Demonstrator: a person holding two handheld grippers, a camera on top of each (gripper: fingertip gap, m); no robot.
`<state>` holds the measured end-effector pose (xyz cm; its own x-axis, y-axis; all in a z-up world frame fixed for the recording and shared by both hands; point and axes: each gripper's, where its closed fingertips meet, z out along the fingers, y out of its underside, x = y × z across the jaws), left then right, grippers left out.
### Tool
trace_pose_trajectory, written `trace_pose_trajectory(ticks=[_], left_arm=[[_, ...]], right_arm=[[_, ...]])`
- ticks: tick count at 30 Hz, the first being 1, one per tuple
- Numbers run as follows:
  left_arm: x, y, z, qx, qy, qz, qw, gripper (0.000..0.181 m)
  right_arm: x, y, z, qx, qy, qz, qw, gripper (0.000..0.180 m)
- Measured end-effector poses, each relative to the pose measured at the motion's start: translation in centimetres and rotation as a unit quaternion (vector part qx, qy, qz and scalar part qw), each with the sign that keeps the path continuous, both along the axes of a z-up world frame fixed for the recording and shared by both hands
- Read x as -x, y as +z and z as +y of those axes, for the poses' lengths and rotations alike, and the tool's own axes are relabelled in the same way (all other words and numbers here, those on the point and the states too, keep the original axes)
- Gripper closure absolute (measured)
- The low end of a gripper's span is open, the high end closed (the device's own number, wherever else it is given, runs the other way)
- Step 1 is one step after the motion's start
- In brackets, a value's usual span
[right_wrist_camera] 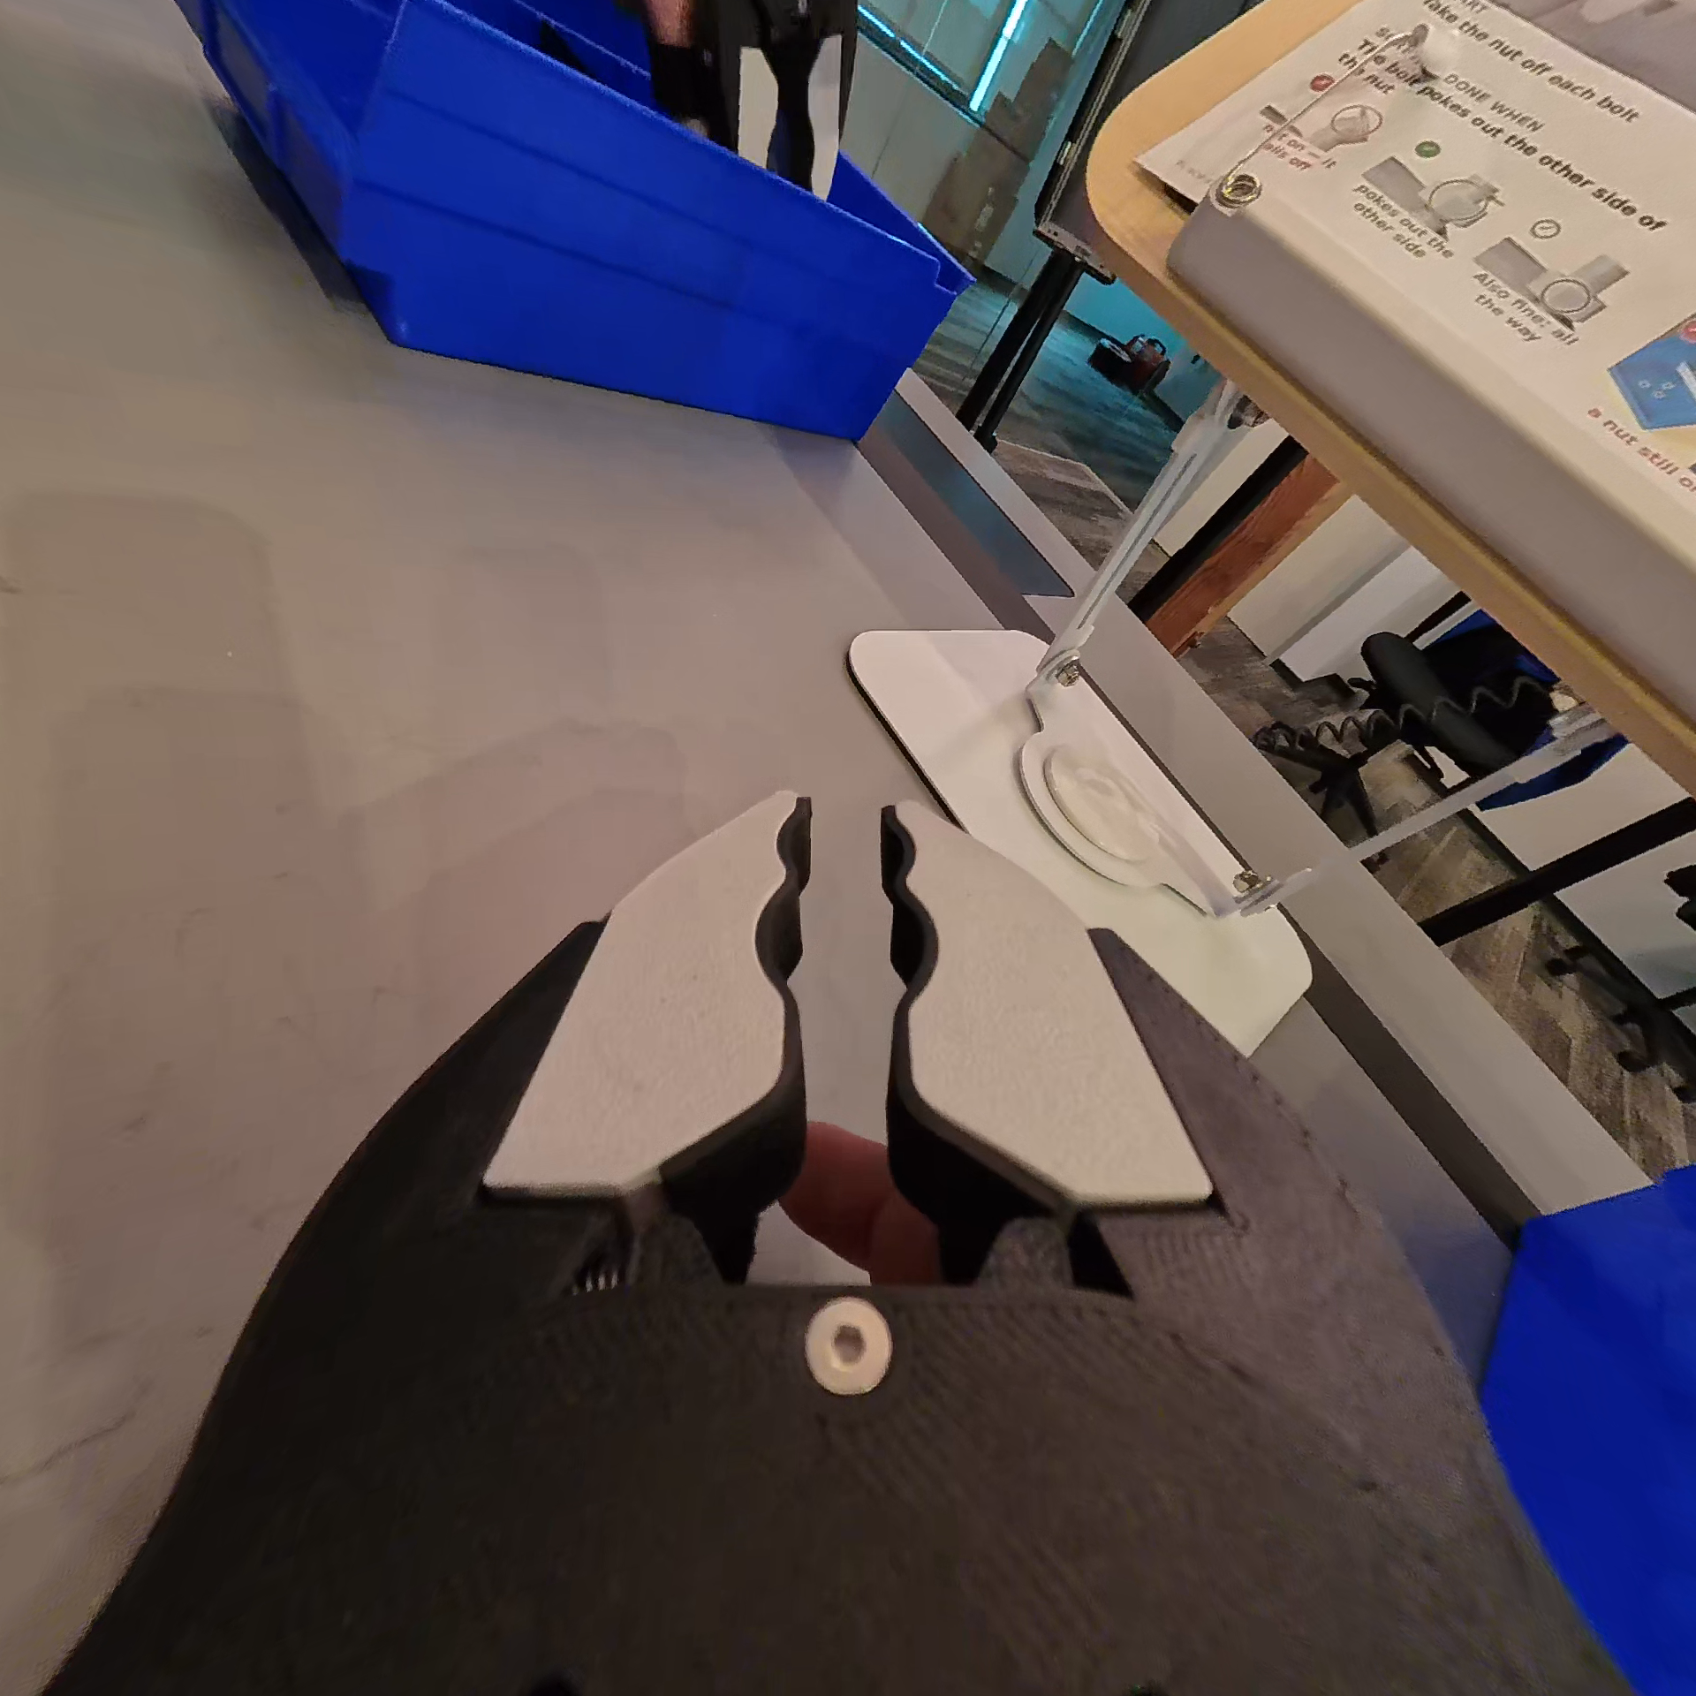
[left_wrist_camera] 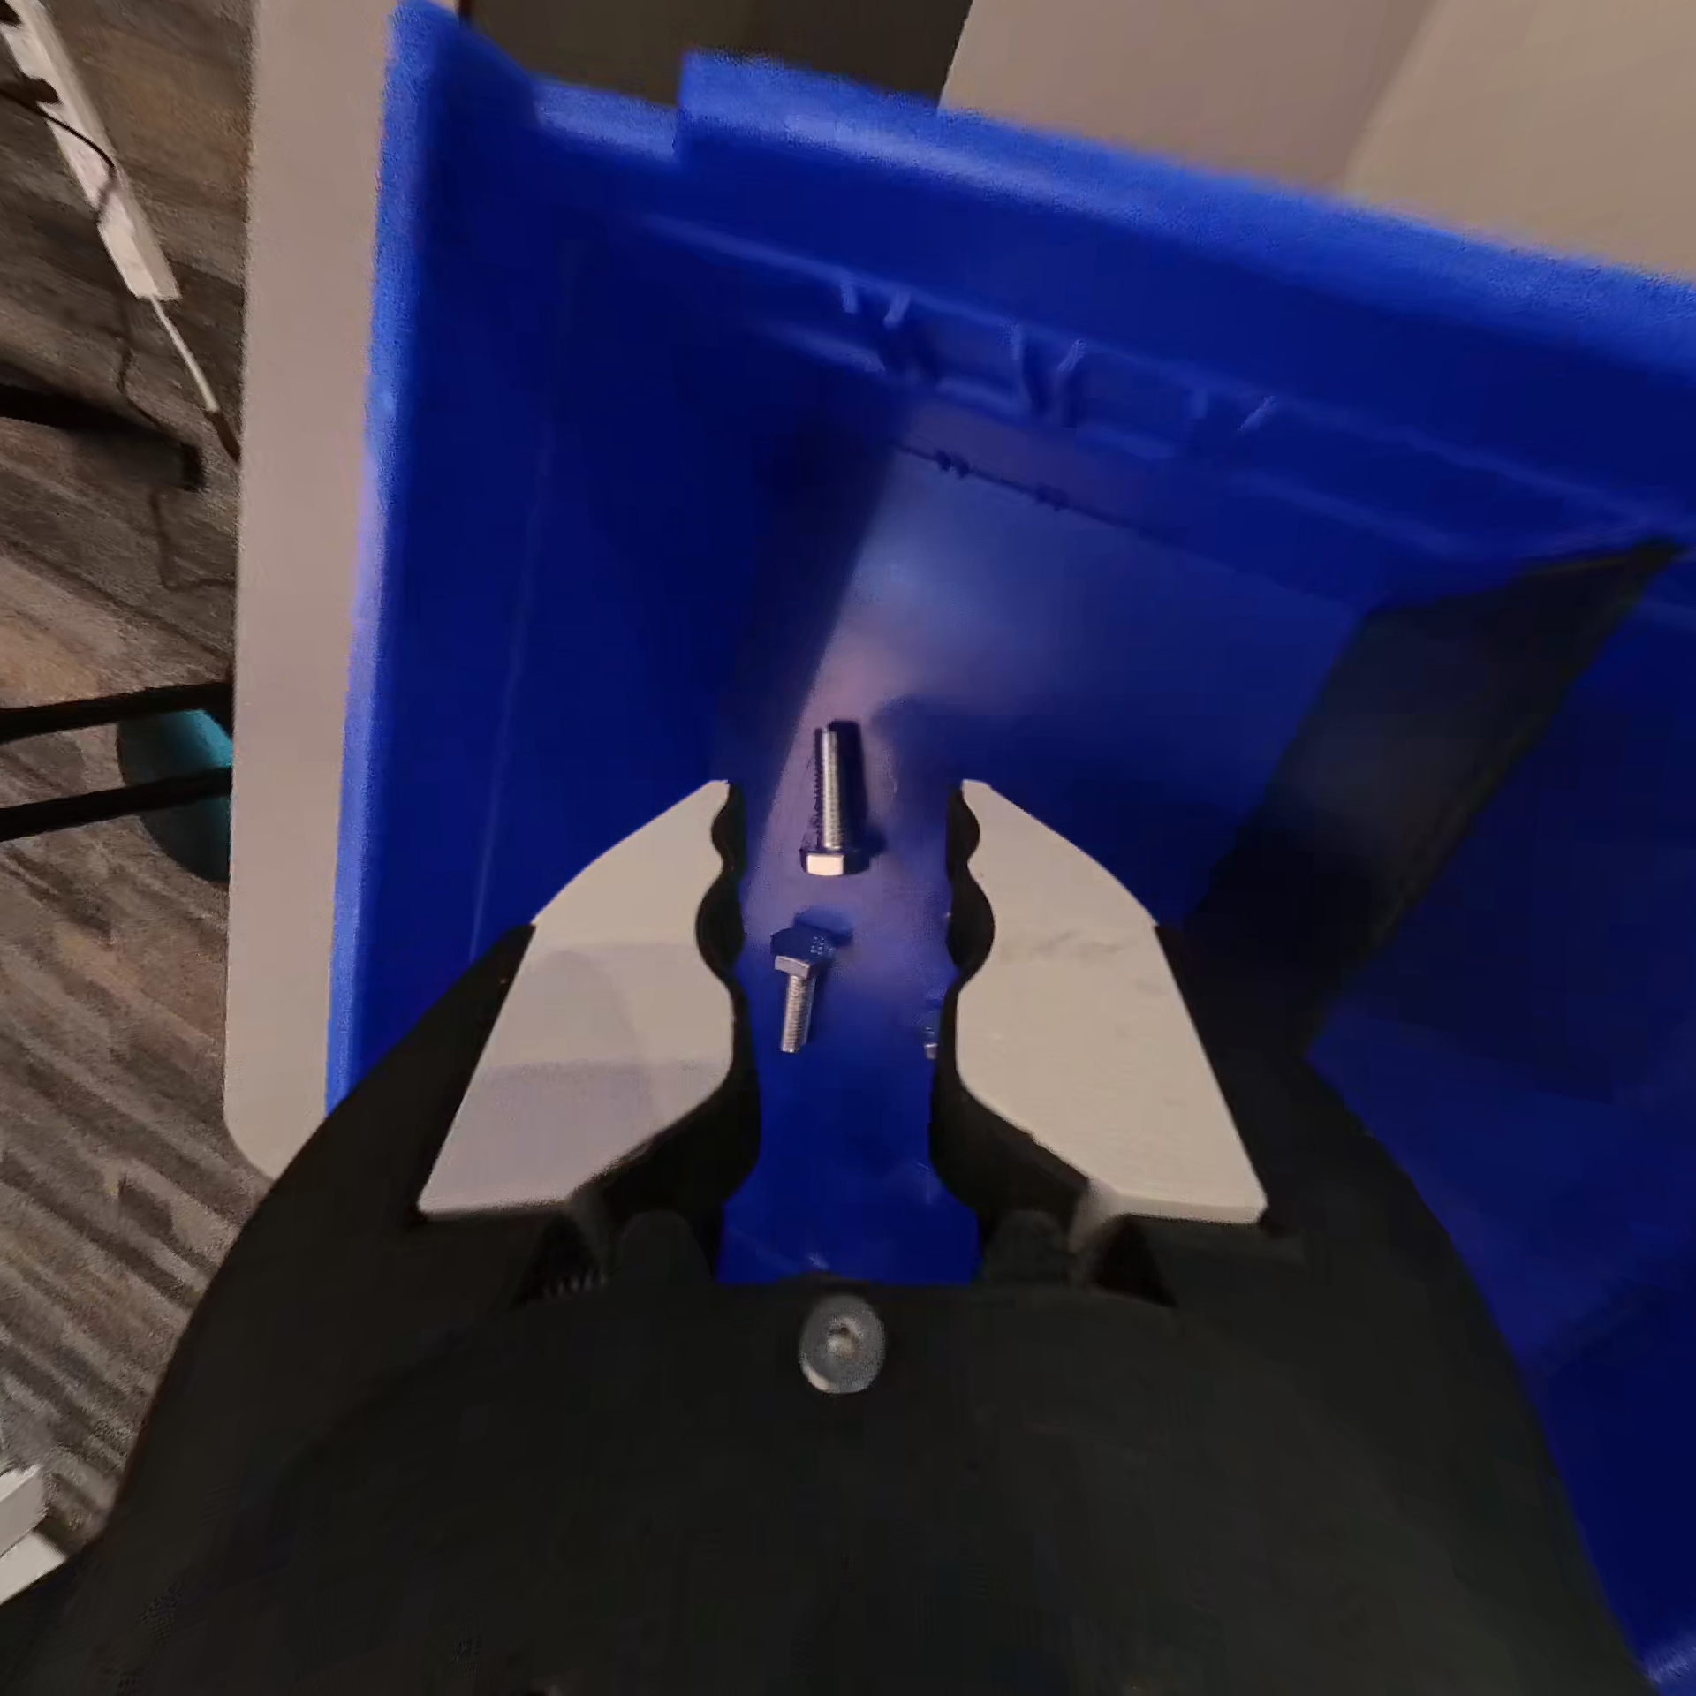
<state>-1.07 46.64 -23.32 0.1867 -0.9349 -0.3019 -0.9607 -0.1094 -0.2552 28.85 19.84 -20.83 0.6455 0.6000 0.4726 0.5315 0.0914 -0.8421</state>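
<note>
Blue bin [left_wrist_camera: 569, 642] holds two steel bolts [left_wrist_camera: 831, 798], lying loose between the spread fingers of the left hand-held gripper [left_wrist_camera: 844, 789], which hangs above them. Right hand-held gripper [right_wrist_camera: 846, 808], slightly parted and empty, hovers over the grey surface [right_wrist_camera: 367, 642] near a white stand [right_wrist_camera: 954, 697].

blue bin [left_wrist_camera: 551, 551] | 2 steel bolts [left_wrist_camera: 831, 803] [left_wrist_camera: 800, 987] flat on floor, between left gripper [left_wrist_camera: 842, 798] fingers

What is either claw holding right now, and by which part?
Nothing. The left claw is open above two bolts in the blue bin; the right claw is empty over the table.
</note>
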Motion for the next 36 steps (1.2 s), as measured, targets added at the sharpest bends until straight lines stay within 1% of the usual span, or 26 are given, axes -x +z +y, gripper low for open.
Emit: trace_pose_trajectory(ticks=[1, 4, 5, 6, 7, 9, 11, 13, 15, 18, 24, 26, 29, 33, 36], left_arm=[[0.2, -0.5, 0.1, 0.008, -0.001, 0.009, 1.000, 0.140], [1.0, -2.2, 0.2, 0.046, 0.019, 0.041, 0.998, 0.146], [1.4, -2.7, 0.1, 0.058, 0.025, 0.054, 0.997, 0.154], [1.9, -3.2, 0.1, 0.070, 0.032, 0.072, 0.994, 0.158], [2.2, -3.6, 0.2, 0.072, 0.036, 0.080, 0.994, 0.157], [2.2, -4.1, 0.4, 0.078, 0.039, 0.078, 0.993, 0.154], [2.1, -4.2, 0.5, 0.084, 0.041, 0.072, 0.993, 0.156], [2.0, -4.3, 0.4, 0.098, 0.044, 0.067, 0.992, 0.159], [2.0, -4.4, 0.1, 0.118, 0.050, 0.062, 0.990, 0.171], [2.0, -4.4, 0.1, 0.116, 0.053, 0.060, 0.990, 0.171], [2.7, -4.1, 1.1, 0.061, 0.073, 0.079, 0.992, 0.172], [2.5, -3.5, 1.1, 0.050, 0.082, 0.060, 0.994, 0.171], [1.8, -1.6, 0.9, 0.025, 0.085, 0.028, 0.996, 0.172], [1.2, 2.4, 0.0, -0.018, 0.095, -0.015, 0.995, 0.172], [0.6, 6.4, -1.7, -0.047, 0.098, -0.058, 0.992, 0.172]], right_arm=[[0.0, -0.1, 0.0, 0.001, 0.001, -0.002, 1.000, 0.165], [0.1, -0.2, 0.0, 0.001, 0.003, -0.006, 1.000, 0.165], [0.1, -0.2, -0.1, 0.001, 0.003, -0.006, 1.000, 0.166], [0.2, -0.2, -0.1, 0.002, 0.004, -0.007, 1.000, 0.166], [0.2, -0.2, -0.1, 0.002, 0.004, -0.007, 1.000, 0.166], [0.1, -0.2, -0.1, 0.003, 0.004, -0.005, 1.000, 0.166], [0.1, -0.2, 0.0, 0.003, 0.004, -0.005, 1.000, 0.166], [0.2, -0.2, -0.1, 0.003, 0.005, -0.006, 1.000, 0.166], [0.2, -0.2, -0.1, 0.003, 0.006, -0.007, 1.000, 0.166], [0.2, -0.2, -0.1, 0.003, 0.006, -0.007, 1.000, 0.166], [0.2, -0.2, -0.2, 0.001, 0.008, -0.007, 1.000, 0.166], [0.2, -0.2, -0.2, 0.001, 0.009, -0.006, 1.000, 0.166], [0.1, -0.1, -0.2, 0.000, 0.009, -0.006, 1.000, 0.166], [0.1, -0.2, -0.3, 0.000, 0.010, -0.007, 1.000, 0.166], [0.0, -0.2, -0.3, -0.001, 0.010, -0.007, 1.000, 0.166]])
